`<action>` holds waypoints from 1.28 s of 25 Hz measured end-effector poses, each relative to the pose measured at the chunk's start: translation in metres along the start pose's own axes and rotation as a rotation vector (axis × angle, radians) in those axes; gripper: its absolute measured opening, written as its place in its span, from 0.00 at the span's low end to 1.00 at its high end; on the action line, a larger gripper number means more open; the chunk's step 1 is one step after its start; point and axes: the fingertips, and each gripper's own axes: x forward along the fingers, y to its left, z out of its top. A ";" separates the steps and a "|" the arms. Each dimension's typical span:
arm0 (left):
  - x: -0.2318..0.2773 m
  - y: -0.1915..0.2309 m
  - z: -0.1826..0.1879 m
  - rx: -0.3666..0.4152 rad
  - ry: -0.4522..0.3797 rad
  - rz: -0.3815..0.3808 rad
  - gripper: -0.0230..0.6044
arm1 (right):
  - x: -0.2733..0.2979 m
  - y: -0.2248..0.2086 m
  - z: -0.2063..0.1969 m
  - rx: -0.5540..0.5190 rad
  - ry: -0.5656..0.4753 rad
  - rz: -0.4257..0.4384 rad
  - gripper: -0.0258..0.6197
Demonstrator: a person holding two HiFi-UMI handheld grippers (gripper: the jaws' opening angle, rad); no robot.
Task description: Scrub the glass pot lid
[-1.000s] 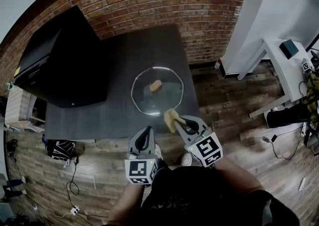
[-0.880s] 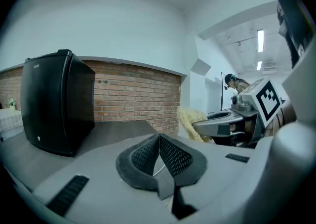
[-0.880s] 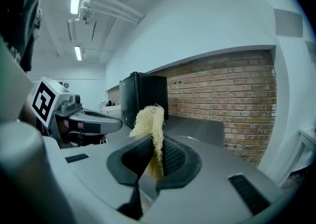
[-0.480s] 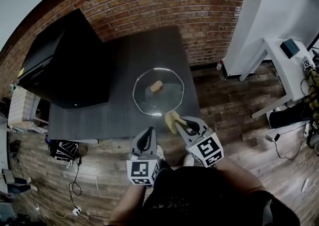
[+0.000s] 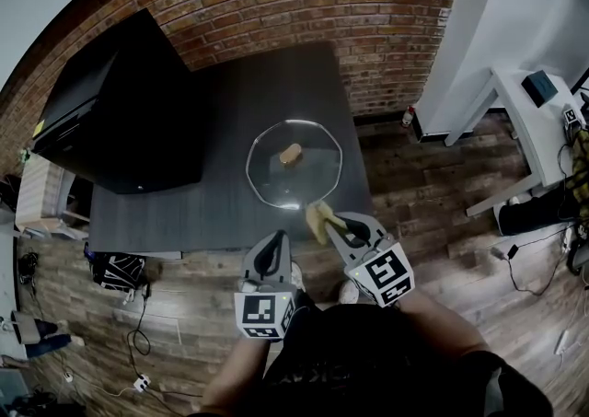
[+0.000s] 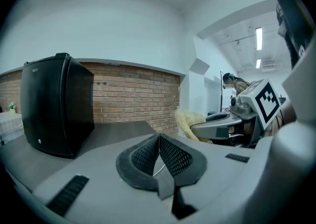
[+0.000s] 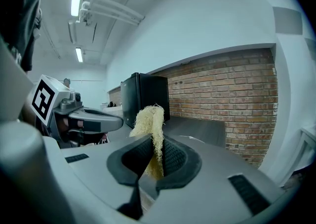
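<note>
Just beside the near rim of the glass pot lid (image 5: 294, 165), a loofah scrubber (image 5: 317, 215) is pinched by the fingers of the right gripper (image 5: 329, 221). The fingers of the left gripper (image 5: 270, 246) are pressed together, empty.

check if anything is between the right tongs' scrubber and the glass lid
Nothing visible. The right tongs grip the yellow scrubber close to the near rim of the glass lid, which lies flat on the dark table. Only the lid's own knob rises from it, at its middle.
</note>
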 end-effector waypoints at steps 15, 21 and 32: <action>0.002 0.001 -0.002 -0.008 0.003 0.009 0.09 | 0.002 -0.001 0.000 0.002 0.002 0.010 0.11; 0.005 0.000 -0.002 -0.009 0.002 0.009 0.09 | 0.002 -0.004 -0.002 0.004 0.001 0.010 0.11; 0.013 0.000 -0.003 -0.006 0.016 0.004 0.09 | 0.006 -0.010 -0.001 0.014 0.004 0.014 0.11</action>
